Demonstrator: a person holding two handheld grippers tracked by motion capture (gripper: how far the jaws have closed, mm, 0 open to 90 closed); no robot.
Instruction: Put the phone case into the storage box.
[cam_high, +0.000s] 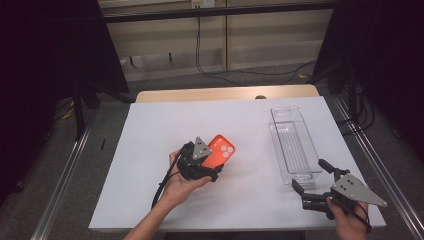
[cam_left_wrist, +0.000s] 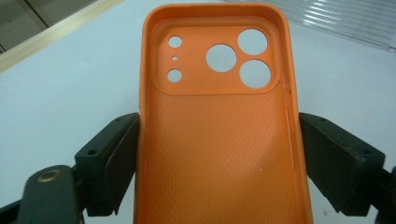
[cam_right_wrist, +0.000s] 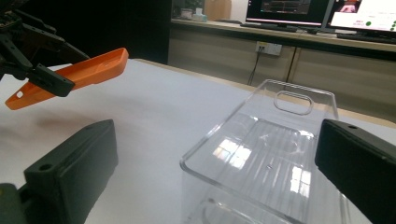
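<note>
1. The left gripper (cam_high: 212, 167) has hold of an orange phone case (cam_high: 220, 151), its two black jaws pressing on the case's long side walls. They stand fairly wide apart only because the case itself is wide; the left gripper view shows both pads flat against the rims.

2. The case is lifted off the white table (cam_high: 150, 165), above its middle and a little left of centre. In the right gripper view it hangs clear of the surface with a faint shadow below it, tilted so one end points down.

3. The hollow inner side of the case faces the left gripper's camera, with the camera cut-outs (cam_left_wrist: 238, 56) at the far end. Gripping across the width, near the plain end, seems chosen to keep the soft shell from twisting and to leave the far end free to go in first.

4. The clear plastic bin (cam_high: 295, 145) stands well apart to the right, long and narrow, its open top up. It looks like the likely place for the case, though that is a judgement.

5. The right gripper (cam_high: 312, 182) waits at the bin's near end, jaws spread wide and holding nothing. In its own view the bin's near corner (cam_right_wrist: 205, 154) lies between them without touching, probably ready to steady the bin.
</note>
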